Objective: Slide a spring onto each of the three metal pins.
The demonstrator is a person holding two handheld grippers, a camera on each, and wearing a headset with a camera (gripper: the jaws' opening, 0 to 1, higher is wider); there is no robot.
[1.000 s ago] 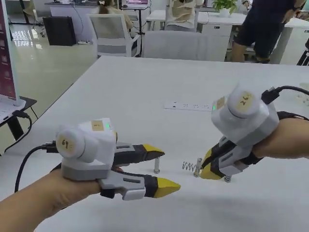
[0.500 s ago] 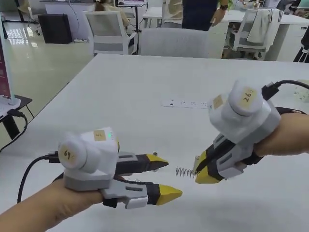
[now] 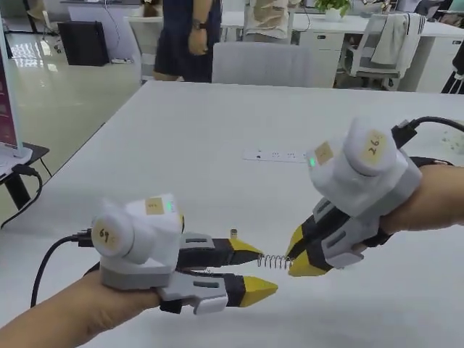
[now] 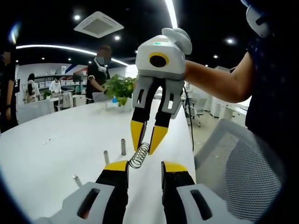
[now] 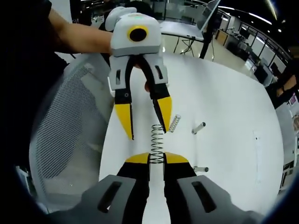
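Note:
My right gripper (image 3: 293,257) is shut on one end of a small steel spring (image 3: 274,261) and holds it level above the white table (image 3: 217,130). The spring's free end reaches into the gap of my left gripper (image 3: 257,268), which stands open. In the right gripper view the spring (image 5: 157,142) rises from my right gripper (image 5: 157,158). The left gripper (image 5: 145,122) faces it from above. Two bare pins (image 5: 198,127) (image 5: 201,169) stand on the table, and another spring (image 5: 174,123) sits beside them. The left gripper view shows the held spring (image 4: 140,155) and pins (image 4: 106,157).
A white power strip (image 3: 279,154) lies on the table further back. Grey chairs (image 3: 261,64) stand at the far edge, and a person (image 3: 181,36) walks behind them. A mesh chair (image 4: 233,163) is close by my side of the table.
The right gripper has lifted the spring off the table by the pins and carried it left, up to the left gripper's open jaws. The left gripper has shifted slightly right.

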